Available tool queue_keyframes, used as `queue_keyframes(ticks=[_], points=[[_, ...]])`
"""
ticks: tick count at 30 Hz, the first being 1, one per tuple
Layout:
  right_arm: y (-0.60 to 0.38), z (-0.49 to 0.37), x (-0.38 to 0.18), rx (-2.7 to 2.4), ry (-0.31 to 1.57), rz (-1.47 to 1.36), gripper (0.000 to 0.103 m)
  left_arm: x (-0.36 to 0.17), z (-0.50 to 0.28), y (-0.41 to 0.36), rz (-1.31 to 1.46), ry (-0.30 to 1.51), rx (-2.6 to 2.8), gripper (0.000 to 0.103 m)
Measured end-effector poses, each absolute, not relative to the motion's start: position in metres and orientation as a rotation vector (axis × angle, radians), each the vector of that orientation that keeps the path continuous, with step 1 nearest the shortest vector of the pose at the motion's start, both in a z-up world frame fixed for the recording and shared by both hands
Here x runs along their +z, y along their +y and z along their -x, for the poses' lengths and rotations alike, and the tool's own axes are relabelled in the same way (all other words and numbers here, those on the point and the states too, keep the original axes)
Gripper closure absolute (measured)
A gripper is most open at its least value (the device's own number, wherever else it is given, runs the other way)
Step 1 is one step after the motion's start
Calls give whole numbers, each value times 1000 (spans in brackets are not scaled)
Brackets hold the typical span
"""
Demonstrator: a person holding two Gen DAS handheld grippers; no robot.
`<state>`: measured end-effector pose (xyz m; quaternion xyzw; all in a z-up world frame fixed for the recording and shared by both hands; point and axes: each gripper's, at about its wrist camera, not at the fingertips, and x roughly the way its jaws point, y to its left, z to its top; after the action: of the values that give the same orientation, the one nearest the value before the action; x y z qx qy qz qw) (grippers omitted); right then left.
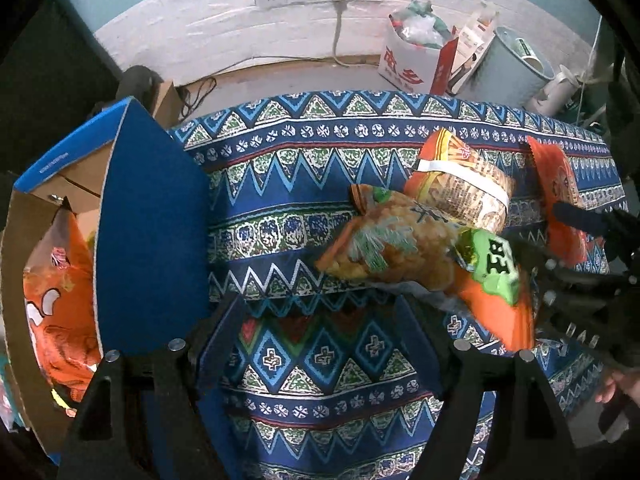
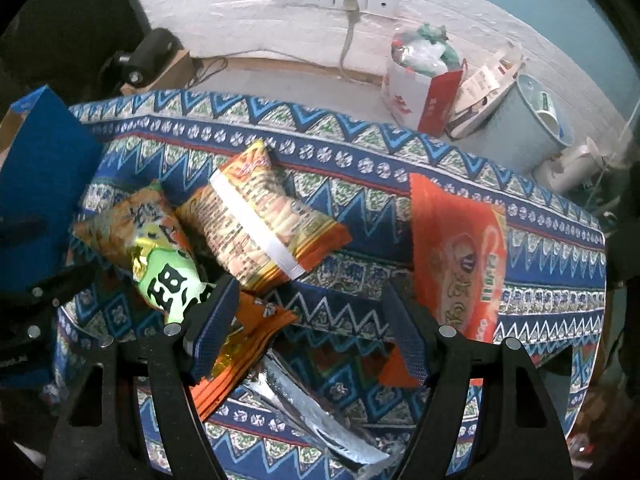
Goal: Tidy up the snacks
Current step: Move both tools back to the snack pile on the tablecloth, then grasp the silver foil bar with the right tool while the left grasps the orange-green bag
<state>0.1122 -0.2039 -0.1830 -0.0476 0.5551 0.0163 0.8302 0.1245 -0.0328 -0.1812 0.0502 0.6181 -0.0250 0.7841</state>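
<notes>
Both grippers stand wide and empty over the patterned cloth (image 1: 320, 160) — the right gripper (image 2: 308, 316) straddling the green-labelled snack bag (image 2: 168, 284) among the loose packets, likely to lift it toward the blue box (image 1: 152, 220) beside the left gripper (image 1: 320, 332), where an orange bag (image 1: 60, 300) already sits.

Silver packet (image 2: 320, 412) partly hidden under orange snack bag (image 2: 236, 356).
</notes>
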Motion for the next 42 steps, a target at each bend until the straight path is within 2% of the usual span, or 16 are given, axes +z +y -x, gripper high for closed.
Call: queue_keyframes(ticks=[15,23,32,34,38,40,42], points=[[-161,-65,-190,245,1218,76,29,-163,-120,-24,10,1326,-37,23],[-200,-50,-188,239,1269,115,29,-162,-125,-43,28,1328,-64,22],[-215,-41,-221,237,1324,175,30,-174,-128,-59,23,1364,-85,22],[-212,-41,-228,246,1326,191,39,-176,-128,-59,26,1368,-78,22],[-206,-41,-227,248,1295,211,66,-181,-132,-55,83,1389,-72,22],[-206,-41,-224,256,1289,183,73,-180,-133,-51,123,1401,-64,22],[-207,-43,-222,250,1283,147,75,-178,-132,-48,159,1400,-51,22]])
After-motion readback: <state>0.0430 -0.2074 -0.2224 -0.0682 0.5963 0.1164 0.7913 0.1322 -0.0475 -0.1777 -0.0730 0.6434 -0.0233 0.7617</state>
